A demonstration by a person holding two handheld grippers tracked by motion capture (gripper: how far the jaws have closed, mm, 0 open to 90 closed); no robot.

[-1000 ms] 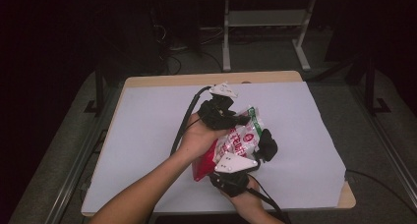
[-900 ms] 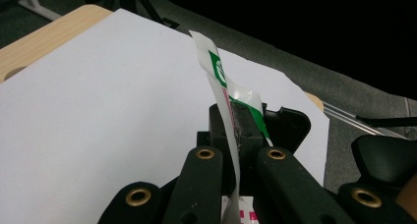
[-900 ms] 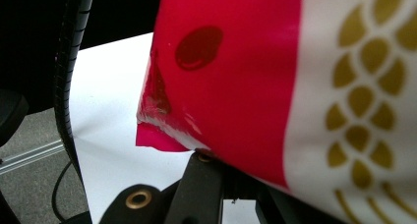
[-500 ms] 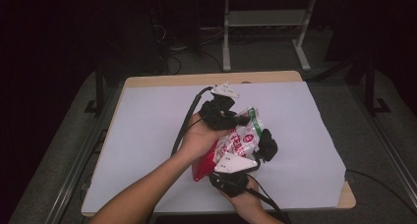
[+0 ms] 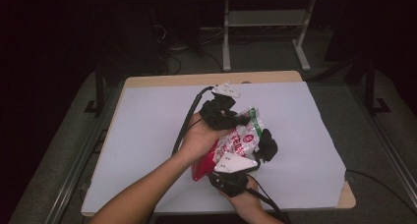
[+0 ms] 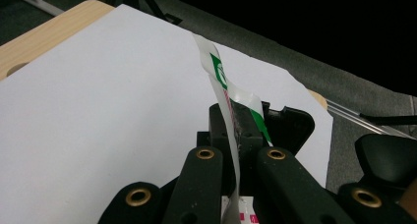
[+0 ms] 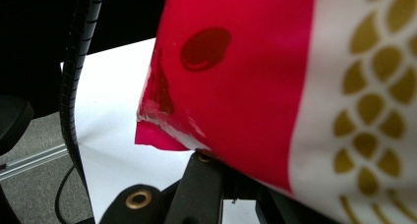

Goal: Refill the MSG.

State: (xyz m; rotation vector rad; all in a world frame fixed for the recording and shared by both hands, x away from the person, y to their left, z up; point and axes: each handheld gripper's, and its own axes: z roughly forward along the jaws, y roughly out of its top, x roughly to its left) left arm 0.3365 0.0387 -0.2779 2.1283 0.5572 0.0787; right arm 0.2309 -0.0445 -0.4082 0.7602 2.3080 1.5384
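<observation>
A snack bag [image 5: 241, 143], red at its lower end, white with red print in the middle and green at the top, is held above the white-covered table [image 5: 147, 135]. My left gripper [image 5: 240, 120] is shut on its green and white top edge; in the left gripper view the thin edge of the bag [image 6: 216, 71] stands pinched between the jaws of that gripper [image 6: 239, 133]. My right gripper [image 5: 263, 144] grips the bag's right side from below. In the right gripper view the red and white bag [image 7: 236, 86] covers the jaw tips of that gripper [image 7: 236, 184].
The table's wooden rim [image 5: 206, 79] shows at the far edge. The left gripper's black cable [image 5: 189, 116] trails toward the person. A grey metal stand [image 5: 265, 22] and floor cables lie beyond the table. Bare white surface lies left and right of the hands.
</observation>
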